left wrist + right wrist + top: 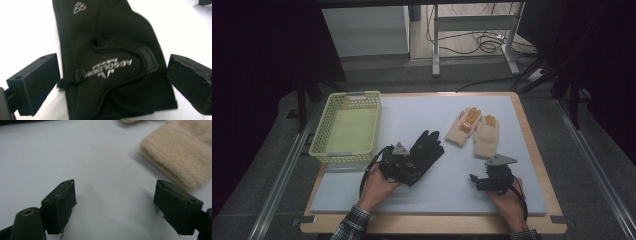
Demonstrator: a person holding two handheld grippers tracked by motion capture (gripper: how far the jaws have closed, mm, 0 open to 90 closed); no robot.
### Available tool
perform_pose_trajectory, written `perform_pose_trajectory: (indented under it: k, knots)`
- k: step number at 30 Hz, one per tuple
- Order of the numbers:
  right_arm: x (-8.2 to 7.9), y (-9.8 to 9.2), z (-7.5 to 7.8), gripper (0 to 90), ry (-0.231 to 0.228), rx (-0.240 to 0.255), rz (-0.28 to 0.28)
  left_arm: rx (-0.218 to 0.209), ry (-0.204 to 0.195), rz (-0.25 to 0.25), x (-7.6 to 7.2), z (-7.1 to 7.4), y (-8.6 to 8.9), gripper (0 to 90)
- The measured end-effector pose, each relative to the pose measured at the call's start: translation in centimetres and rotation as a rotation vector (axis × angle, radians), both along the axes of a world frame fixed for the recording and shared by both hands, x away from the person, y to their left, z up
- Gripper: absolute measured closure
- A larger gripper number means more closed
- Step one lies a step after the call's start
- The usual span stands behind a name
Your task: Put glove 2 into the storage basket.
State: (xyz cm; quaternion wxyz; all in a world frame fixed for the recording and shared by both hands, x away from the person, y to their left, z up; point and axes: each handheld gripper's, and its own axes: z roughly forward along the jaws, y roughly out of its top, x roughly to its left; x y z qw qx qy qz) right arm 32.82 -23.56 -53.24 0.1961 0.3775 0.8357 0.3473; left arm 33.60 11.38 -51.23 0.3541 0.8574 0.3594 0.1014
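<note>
Jaws of both grippers stand apart; left gripper (404, 167) straddles the black glove (110, 62), nothing clamped.
Glove lies flat on the tabletop (412, 117) beside the yellow basket (347, 127), likely its destination. Left gripper view alone shows the cuff between the jaws; right gripper (115, 205) idles near 2 beige gloves (474, 130).

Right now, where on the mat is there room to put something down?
The front strip of the white mat between the left gripper and right gripper is bare, as is the back strip beyond the black glove. The yellow basket is empty. It is crowded around the beige gloves.
</note>
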Motion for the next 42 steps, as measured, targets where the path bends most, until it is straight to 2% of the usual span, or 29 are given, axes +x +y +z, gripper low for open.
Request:
perform_pose_trajectory:
  k: [4,8,10,13,16,19,22,23,27,30,32,35,36,37,40,42]
  knots:
    - [0.0,0.0,0.0,17.5,0.0,0.0,0.0,0.023,-0.005,-0.006,0.4,0.0,-1.2,0.0]
    - [0.0,0.0,0.0,17.6,-0.001,-0.001,0.0,0.081,-0.01,0.021,1.2,-0.4,-2.1,0.0]
    - [0.0,0.0,0.0,17.6,-0.002,-0.001,0.0,0.096,-0.003,0.022,1.6,-0.7,-2.1,0.0]
    - [0.0,0.0,0.0,17.6,-0.001,0.0,0.0,0.147,-0.005,0.036,2.2,-1.2,-2.1,0.0]
    - [0.0,0.0,0.0,17.6,-0.003,-0.001,0.0,0.13,0.024,0.039,2.8,-1.7,-1.7,0.0]
    - [0.0,0.0,0.0,17.6,-0.001,-0.001,0.0,0.081,0.068,0.024,3.1,-2.3,-1.5,0.0]
    - [0.0,0.0,0.0,17.6,-0.001,-0.001,0.0,0.088,0.062,0.018,3.0,-2.4,-1.7,0.0]
    - [0.0,0.0,0.0,17.6,-0.002,-0.001,0.0,0.115,0.053,0.012,2.9,-2.4,-1.9,0.0]
    - [0.0,0.0,0.0,17.5,-0.001,-0.001,0.0,0.117,0.054,0.017,2.8,-2.4,-2.1,0.4]
    - [0.0,0.0,0.0,17.6,-0.001,-0.001,0.0,0.123,0.059,0.016,2.7,-1.9,-2.0,9.8]
    - [0.0,0.0,0.0,17.6,-0.001,-0.001,0.0,0.136,0.043,0.016,2.5,-1.5,-1.9,24.8]
    - [0.0,0.0,0.0,17.6,-0.001,-0.001,0.0,0.145,0.038,0.023,2.5,-1.2,-1.8,40.3]
    - [0.0,0.0,0.0,17.5,-0.001,-0.002,0.0,0.151,0.037,0.025,2.6,-1.1,-1.8,50.5]
    - [0.0,0.0,0.0,17.5,-0.001,-0.002,0.0,0.155,0.035,0.025,2.6,-1.0,-1.8,50.5]
    - [0.0,0.0,0.0,17.6,-0.002,-0.002,0.0,0.168,0.019,0.025,2.5,-0.7,-2.0,62.8]
    - [0.0,0.0,0.0,17.6,-0.001,-0.001,0.0,0.164,0.014,0.024,2.5,-0.4,-2.1,67.5]
